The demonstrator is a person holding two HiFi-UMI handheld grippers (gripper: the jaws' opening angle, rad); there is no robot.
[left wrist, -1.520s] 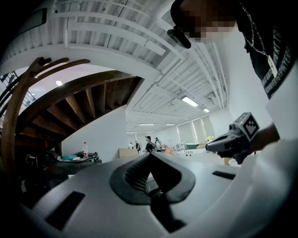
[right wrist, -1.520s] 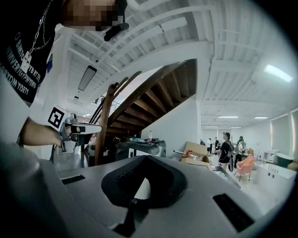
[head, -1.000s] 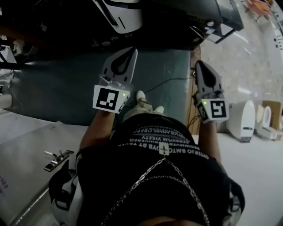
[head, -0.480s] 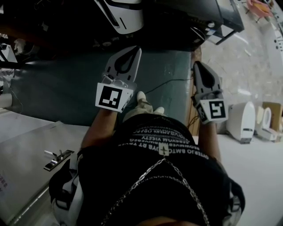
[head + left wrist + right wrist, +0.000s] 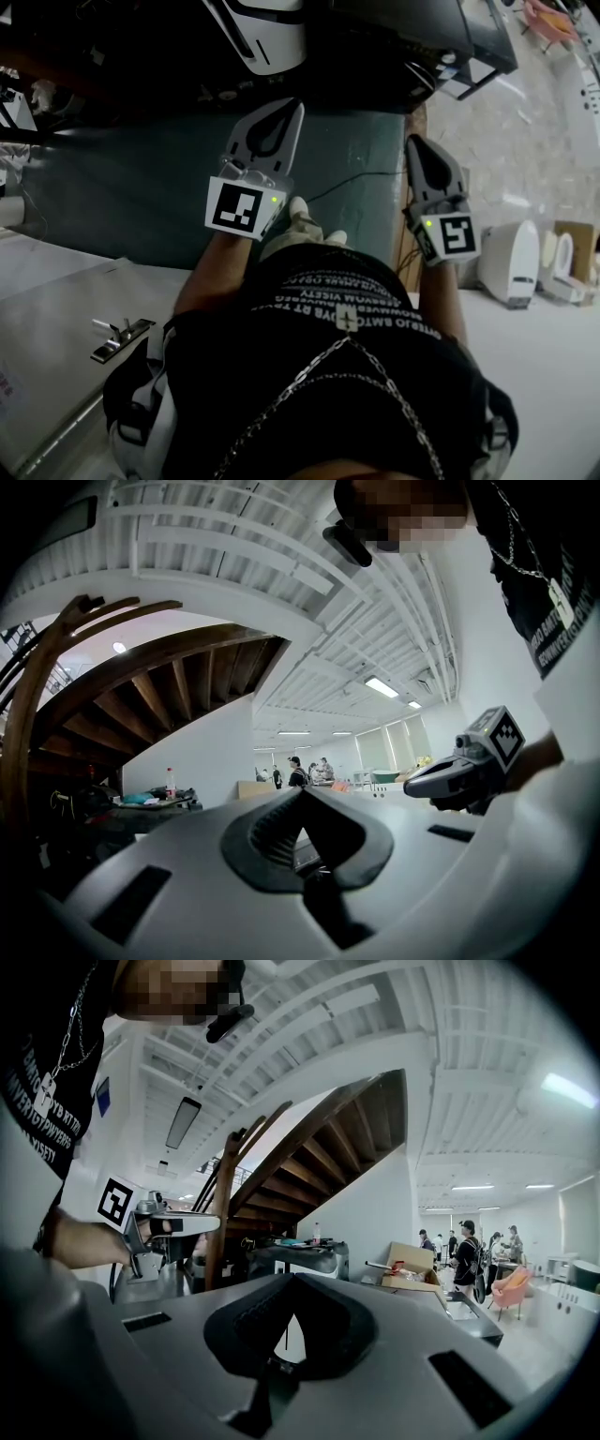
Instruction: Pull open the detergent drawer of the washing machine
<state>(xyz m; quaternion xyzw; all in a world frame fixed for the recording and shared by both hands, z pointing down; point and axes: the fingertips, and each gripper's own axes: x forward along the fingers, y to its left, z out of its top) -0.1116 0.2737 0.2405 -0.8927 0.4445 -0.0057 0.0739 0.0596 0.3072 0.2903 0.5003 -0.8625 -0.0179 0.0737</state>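
Both tools are held out in front of the person's chest, near the middle of the head view. The left gripper and the right gripper each have their jaws closed tip to tip, with nothing between them. The detergent drawer cannot be picked out in any view. The best candidate for the washing machine is the dark and white appliance at the top centre of the head view, well apart from both tools, though that is a guess. The main risk, as I judge it, is arriving with the jaws shut: they would bump or skid off the drawer front rather than hook its lip, so one pair must part first. Reaching for the wrong panel is also likely while the drawer remains unidentified. A thin black cable crosses the teal floor between the tools and could snag a foot on the approach.
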